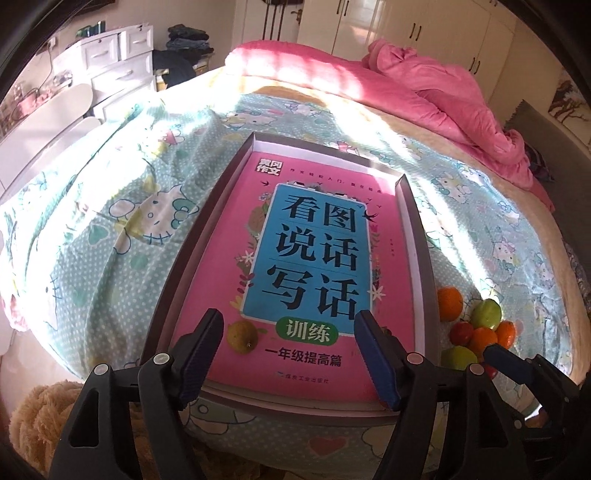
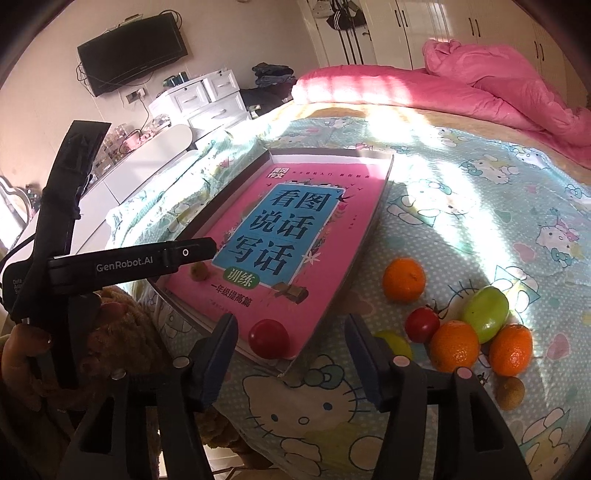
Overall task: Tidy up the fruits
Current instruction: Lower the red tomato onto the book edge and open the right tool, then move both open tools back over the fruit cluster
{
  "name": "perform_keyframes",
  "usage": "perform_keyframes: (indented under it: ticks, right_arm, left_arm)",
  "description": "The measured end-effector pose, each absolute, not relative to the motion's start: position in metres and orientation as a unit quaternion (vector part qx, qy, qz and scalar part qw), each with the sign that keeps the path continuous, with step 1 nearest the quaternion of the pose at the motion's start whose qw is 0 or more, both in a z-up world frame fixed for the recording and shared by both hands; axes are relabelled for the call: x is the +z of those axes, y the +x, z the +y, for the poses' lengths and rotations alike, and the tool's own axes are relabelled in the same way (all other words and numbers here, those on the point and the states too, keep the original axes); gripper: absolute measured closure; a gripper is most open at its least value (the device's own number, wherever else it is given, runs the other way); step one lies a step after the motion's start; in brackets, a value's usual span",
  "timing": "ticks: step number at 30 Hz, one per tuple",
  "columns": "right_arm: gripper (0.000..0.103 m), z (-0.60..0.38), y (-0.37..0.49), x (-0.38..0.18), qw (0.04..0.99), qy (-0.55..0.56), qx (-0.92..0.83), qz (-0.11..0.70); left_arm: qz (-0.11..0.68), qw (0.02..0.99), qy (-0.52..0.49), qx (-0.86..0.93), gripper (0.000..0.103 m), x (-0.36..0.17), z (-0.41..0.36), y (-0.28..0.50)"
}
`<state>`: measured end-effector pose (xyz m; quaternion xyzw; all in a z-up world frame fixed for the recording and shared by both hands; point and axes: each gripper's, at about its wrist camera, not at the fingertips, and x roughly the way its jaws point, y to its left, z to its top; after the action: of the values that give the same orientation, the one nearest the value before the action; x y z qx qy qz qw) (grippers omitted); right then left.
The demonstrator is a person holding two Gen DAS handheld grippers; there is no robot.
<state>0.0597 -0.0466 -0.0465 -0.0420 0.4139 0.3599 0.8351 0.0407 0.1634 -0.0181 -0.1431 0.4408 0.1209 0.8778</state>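
A home bedroom: cartoon-print bed, pink quilt, wardrobe, wall television.

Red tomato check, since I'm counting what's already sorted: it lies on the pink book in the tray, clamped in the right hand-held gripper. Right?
Not clamped. The right wrist view shows the red tomato lying free on the pink book in the tray, with the right hand-held gripper open and clear of it.

My right gripper hangs open over the bed. A red tomato sits at the tray's near corner, on the pink book. Oranges lie beside the tray.
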Motion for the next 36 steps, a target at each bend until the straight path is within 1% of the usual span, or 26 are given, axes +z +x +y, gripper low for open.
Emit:
perform_keyframes:
  ticks: [5,9,16,25,30,36]
  right_arm:
    - [0.043,-0.063,0.063,-0.038,0.846,-0.022,0.343,0.408]
    - [0.037,-0.079,0.066,-0.03,0.856,-0.002,0.329,0.399]
    - [0.037,-0.109,0.071,-0.018,0.871,0.027,0.303,0.385]
    - [0.036,-0.15,0.073,-0.006,0.89,0.051,0.263,0.369]
    - [0.033,-0.172,0.073,-0.002,0.897,0.069,0.242,0.363]
    - [0.033,-0.191,0.073,-0.001,0.9,0.087,0.226,0.362]
  left_arm:
    - [0.436,0.884,-0.135,0.103,0.028,-0.011,0.148,0.04]
    - [0.433,0.887,-0.13,0.091,0.028,-0.005,0.138,0.04]
    - [0.435,0.891,-0.117,0.062,0.028,0.001,0.117,0.04]
    - [0.444,0.892,-0.085,0.002,0.028,0.005,0.067,0.043]
    - [0.452,0.889,-0.074,-0.016,0.028,0.005,0.048,0.043]
    - [0.46,0.885,-0.061,-0.03,0.028,0.003,0.032,0.044]
